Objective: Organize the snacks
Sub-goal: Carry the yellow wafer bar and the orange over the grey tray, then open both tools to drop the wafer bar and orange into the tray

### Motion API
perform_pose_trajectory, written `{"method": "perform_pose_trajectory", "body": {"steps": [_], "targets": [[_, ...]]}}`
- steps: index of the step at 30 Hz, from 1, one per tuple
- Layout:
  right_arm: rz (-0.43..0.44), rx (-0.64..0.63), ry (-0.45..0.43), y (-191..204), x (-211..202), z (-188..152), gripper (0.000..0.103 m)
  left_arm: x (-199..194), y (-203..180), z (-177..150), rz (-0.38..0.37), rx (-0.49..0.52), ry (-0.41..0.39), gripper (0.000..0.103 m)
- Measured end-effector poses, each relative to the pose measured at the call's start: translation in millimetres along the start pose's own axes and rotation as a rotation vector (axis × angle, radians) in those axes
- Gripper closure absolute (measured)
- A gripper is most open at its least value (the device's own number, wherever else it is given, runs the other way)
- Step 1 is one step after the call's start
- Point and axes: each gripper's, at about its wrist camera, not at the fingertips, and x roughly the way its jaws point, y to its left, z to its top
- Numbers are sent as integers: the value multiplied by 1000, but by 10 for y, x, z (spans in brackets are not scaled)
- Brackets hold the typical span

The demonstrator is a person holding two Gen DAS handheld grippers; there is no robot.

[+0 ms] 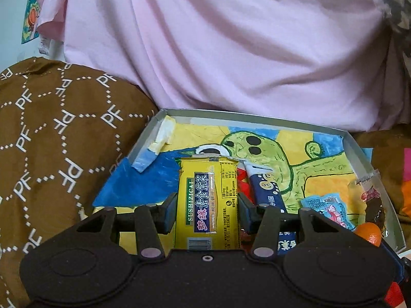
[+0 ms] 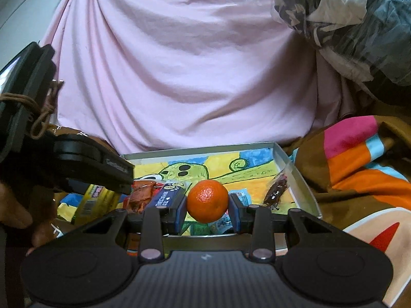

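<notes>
Left gripper (image 1: 207, 209) clamped on a yellow snack packet (image 1: 207, 200), pads pressing both long sides, packet upright over the shallow box (image 1: 359, 151). Right gripper (image 2: 207, 206) closed on a small orange (image 2: 207, 197), held above the box's near edge. Box lined with a painted green-figure drawing (image 1: 257, 151); low grey walls on all sides, left wall bent inward near the far corner. Inside: a blue packet (image 1: 267, 190) just beside the yellow one, a red wrapper (image 2: 141, 195), a light-blue sachet (image 1: 323, 205), and a clear dark-filled wrapper (image 2: 277, 190) leaning on the right wall. Open floor mostly at the far half. Hemmed in by pink cloth (image 1: 231, 51) behind, brown patterned fabric (image 1: 51, 128) on the left, striped blanket (image 2: 359, 159) on the right.
</notes>
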Motion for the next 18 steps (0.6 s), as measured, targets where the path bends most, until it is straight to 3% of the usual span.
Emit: {"method": "perform_pose_trajectory", "body": {"steps": [18], "targets": [[2,18,64,0,131,-76,64,144,-105,-127,-7,35,32,53]]}}
